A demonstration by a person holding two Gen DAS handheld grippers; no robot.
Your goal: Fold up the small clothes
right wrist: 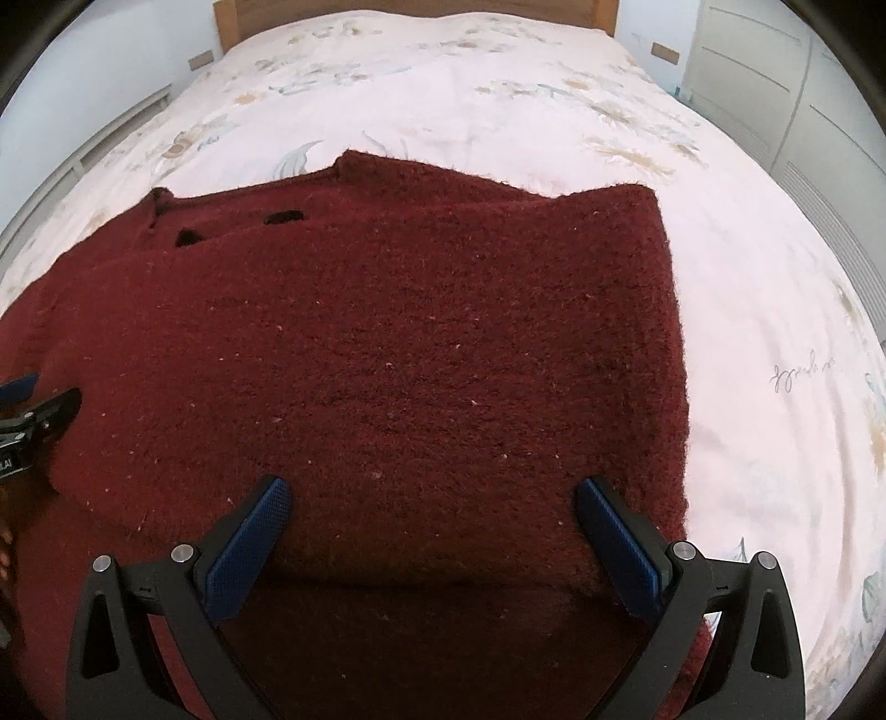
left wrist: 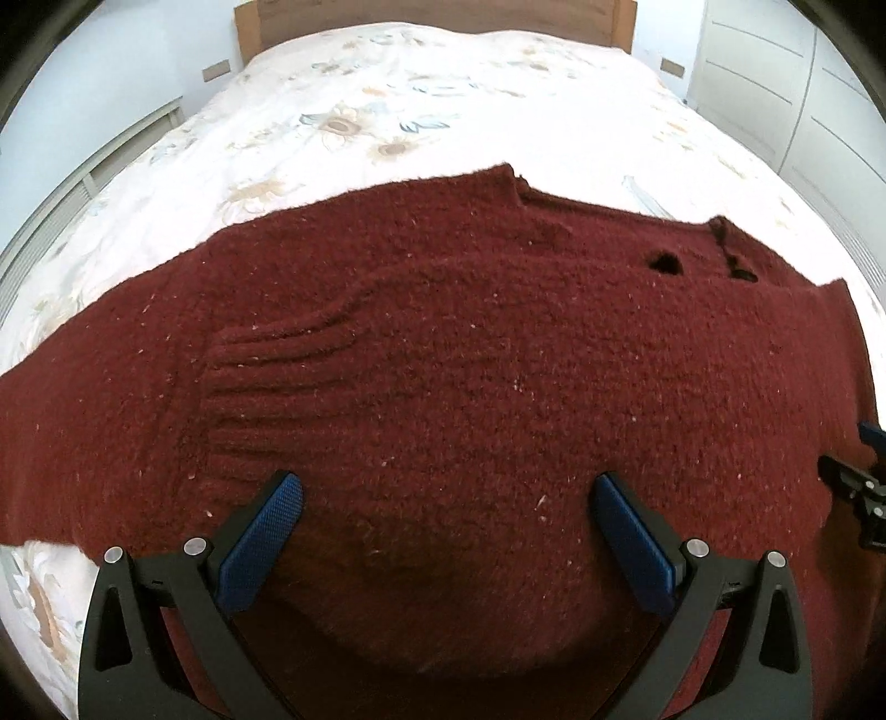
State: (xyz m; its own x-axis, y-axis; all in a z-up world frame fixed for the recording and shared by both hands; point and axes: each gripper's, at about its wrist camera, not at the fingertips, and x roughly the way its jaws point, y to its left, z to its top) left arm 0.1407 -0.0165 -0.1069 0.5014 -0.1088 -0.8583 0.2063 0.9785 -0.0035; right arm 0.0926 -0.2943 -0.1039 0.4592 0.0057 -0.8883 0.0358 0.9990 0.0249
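One dark red fuzzy knitted sweater was spread flat on the white floral-printed bedspread of one bed, near its foot. One ribbed cuff was seen folded across the body, and two dark gaps were counted by the neckline. Two grippers were held low over the sweater's near part: the left gripper and the right gripper, each with two blue-padded fingers spread wide, nothing being gripped. One wooden headboard was seen beyond.
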